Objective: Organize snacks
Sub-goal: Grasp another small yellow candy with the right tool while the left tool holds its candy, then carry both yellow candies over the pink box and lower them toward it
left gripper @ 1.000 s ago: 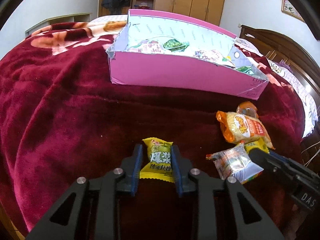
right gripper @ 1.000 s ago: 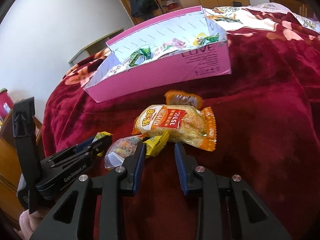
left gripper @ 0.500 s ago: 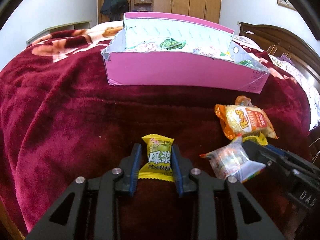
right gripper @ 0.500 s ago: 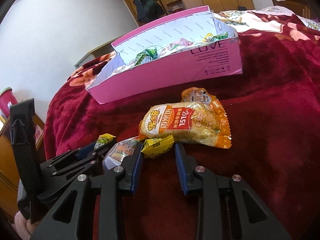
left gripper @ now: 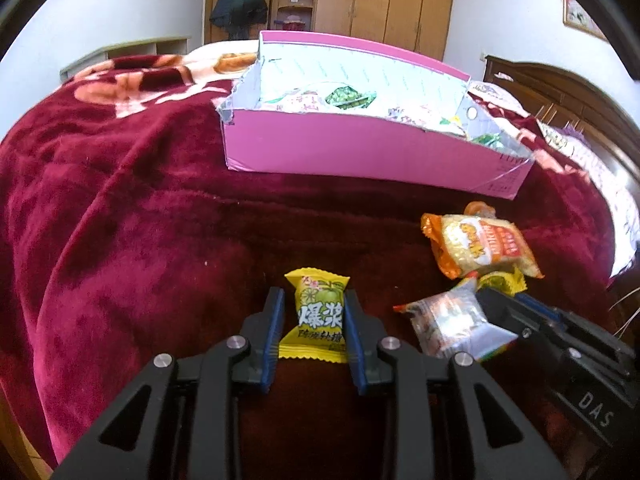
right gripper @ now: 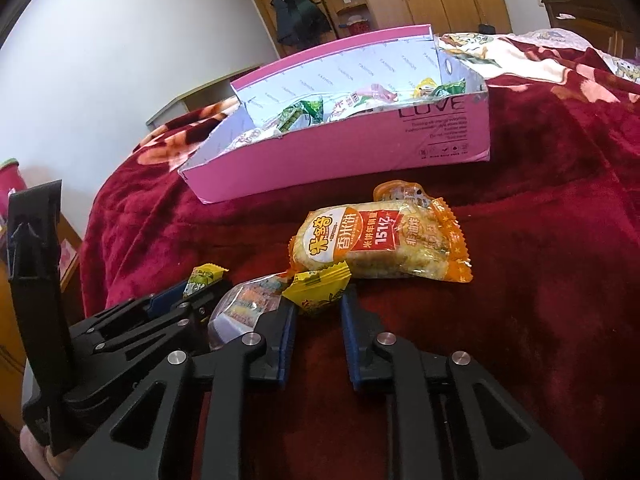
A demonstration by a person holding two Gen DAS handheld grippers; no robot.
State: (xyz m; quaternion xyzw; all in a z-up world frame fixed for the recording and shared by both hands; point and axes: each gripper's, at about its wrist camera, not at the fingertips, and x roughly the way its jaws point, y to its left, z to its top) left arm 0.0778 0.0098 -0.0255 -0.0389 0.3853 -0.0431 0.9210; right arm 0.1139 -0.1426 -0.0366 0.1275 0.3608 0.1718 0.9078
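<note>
Left gripper (left gripper: 314, 312): its blue pads are clamped on both sides of a yellow candy (left gripper: 319, 320), low over the blanket (left gripper: 120, 240).
Yellow candy: upright between the left pads, green fruit print facing the camera, its top end poking out past the fingertips on the far side.
Right gripper (right gripper: 318, 304): pressed together on a second yellow candy (right gripper: 316, 288); the wrapper sits at the fingertips and sticks out beyond them toward the rice cracker pack (right gripper: 380, 244).
Second yellow candy: crumpled, tilted, touching the near edge of the rice cracker pack.
Clear-wrapped snack (left gripper: 452, 324): lies just left of the right gripper's left finger, between the two grippers, on the blanket.
Rice cracker pack: orange, lying flat just beyond the right gripper, with a smaller orange packet (right gripper: 400, 192) tucked behind its far side.
Pink box (left gripper: 360, 152): farther off on the blanket, open at the top, already holding several snack packets; well apart from both grippers.
Blanket: dark red plush, covering the bed under everything.
</note>
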